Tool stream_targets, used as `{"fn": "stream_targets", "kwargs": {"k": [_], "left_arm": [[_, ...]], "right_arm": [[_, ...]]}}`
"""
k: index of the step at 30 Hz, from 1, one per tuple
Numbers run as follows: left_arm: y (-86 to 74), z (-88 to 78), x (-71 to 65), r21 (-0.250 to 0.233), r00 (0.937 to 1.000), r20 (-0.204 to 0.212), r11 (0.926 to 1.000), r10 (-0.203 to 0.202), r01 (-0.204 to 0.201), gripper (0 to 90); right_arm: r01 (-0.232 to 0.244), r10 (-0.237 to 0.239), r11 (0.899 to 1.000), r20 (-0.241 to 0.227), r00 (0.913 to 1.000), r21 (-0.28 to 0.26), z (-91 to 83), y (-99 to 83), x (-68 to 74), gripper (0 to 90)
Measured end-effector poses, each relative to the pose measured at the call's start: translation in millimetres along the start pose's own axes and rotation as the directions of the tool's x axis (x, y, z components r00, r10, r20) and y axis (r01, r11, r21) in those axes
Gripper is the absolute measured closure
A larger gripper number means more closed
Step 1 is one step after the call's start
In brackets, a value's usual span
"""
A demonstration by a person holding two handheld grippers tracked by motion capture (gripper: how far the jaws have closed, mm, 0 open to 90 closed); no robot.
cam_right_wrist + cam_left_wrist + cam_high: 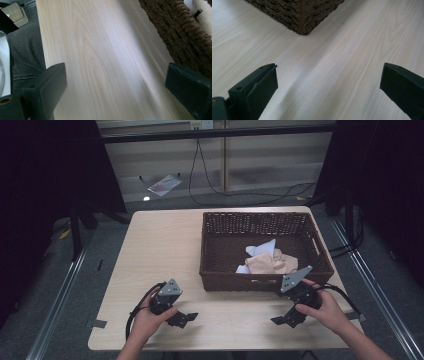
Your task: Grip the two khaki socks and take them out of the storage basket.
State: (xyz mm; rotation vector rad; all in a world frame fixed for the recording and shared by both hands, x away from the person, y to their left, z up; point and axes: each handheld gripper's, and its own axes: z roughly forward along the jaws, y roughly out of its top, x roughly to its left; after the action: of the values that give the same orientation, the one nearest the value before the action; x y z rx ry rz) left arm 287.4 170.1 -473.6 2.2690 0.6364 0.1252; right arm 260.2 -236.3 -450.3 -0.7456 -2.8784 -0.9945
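Observation:
A dark brown wicker basket [215,270] stands on the right half of the light wooden table [160,250]. Inside it lie a peach cloth [272,263] and a white cloth [261,249]. My left gripper [184,318] rests low over the table's front left, open, with bare wood between its jaws [329,75]; a corner of the basket [304,15] lies ahead of it. My right gripper [287,319] is at the front right, just before the basket's front wall, also open and empty [115,75]. The basket's weave [180,37] runs along its right side.
The table's near edge and the person's dark trousers [25,57] lie to the left in the right gripper view. Black stand legs [75,230] flank the table, and cables [240,195] trail on the floor behind it. A bare stretch of wood separates the two grippers.

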Motion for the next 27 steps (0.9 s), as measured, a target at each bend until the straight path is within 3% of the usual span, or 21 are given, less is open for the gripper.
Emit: {"fn": "stream_targets", "kwargs": {"k": [8,22,27], "left_arm": [[-0.6,-0.6,0.0,0.003,1.0000,0.000,1.0000,-0.005,0.005,1.1],[-0.8,-0.2,0.0,0.004,1.0000,0.000,1.0000,-0.005,0.005,1.1],[-0.8,-0.1,0.2,0.003,1.0000,0.001,1.0000,-0.004,0.004,1.1]], "right_arm": [[-0.020,0.020,1.000,-0.015,0.9997,0.002,-3.6,2.1,-1.6,4.1],[0.026,-0.025,0.999,-0.012,0.9996,0.026,-18.7,16.2,-3.6,4.3],[0.018,-0.018,0.999,-0.013,0.9998,0.031,-25.8,22.6,-4.0,4.4]]}}
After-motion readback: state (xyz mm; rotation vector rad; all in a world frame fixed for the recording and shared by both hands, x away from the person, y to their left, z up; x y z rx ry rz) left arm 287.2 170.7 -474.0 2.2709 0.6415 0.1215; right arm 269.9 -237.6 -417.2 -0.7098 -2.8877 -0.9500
